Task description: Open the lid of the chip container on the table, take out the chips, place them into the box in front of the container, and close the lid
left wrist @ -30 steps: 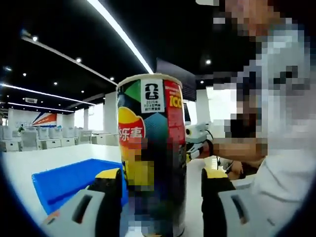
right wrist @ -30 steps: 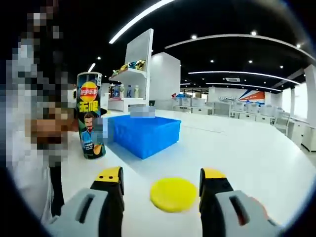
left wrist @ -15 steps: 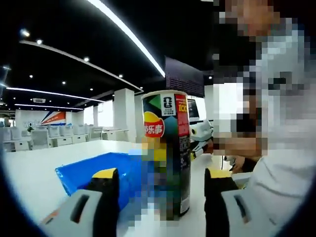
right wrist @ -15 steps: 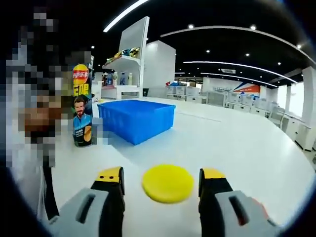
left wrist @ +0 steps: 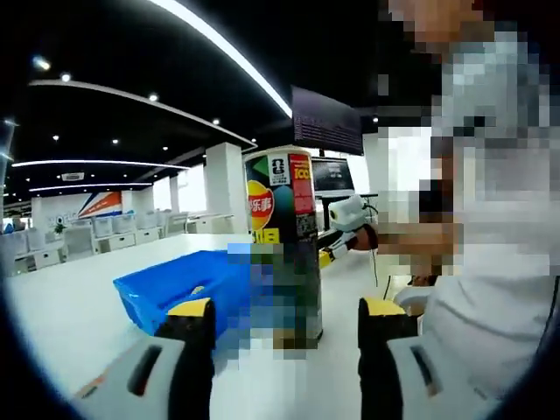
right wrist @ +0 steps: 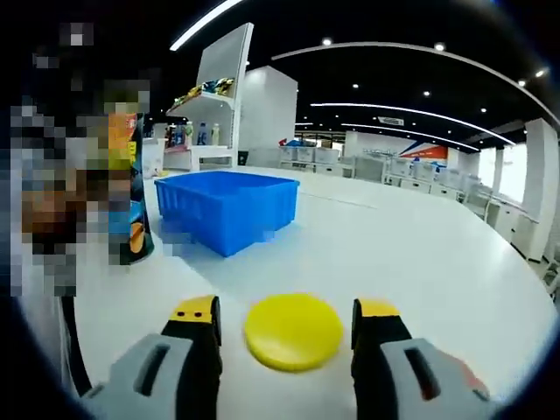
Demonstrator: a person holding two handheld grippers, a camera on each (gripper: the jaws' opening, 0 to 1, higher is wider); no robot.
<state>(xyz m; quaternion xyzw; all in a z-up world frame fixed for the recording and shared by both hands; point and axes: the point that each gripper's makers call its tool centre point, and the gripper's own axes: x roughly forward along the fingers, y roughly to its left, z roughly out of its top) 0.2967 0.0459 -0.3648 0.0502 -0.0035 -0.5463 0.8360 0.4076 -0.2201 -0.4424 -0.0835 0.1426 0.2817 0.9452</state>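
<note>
On a broad white tabletop (right wrist: 420, 254) in a bright hall, the chip container (left wrist: 284, 245) stood upright beside the blue box (right wrist: 229, 206), the yellow lid (right wrist: 293, 331) lay flat between the right gripper's (right wrist: 284, 328) parted fingers, and the left gripper (left wrist: 284, 319) gaped empty.

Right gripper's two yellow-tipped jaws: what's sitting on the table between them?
In the right gripper view, a round yellow lid lies flat on the white table between the open jaws of the right gripper.

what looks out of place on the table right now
The yellow lid lies flat on the white table, off the chip can, between the open right tongs. Can upright beside the blue box; nothing spilled.
</note>
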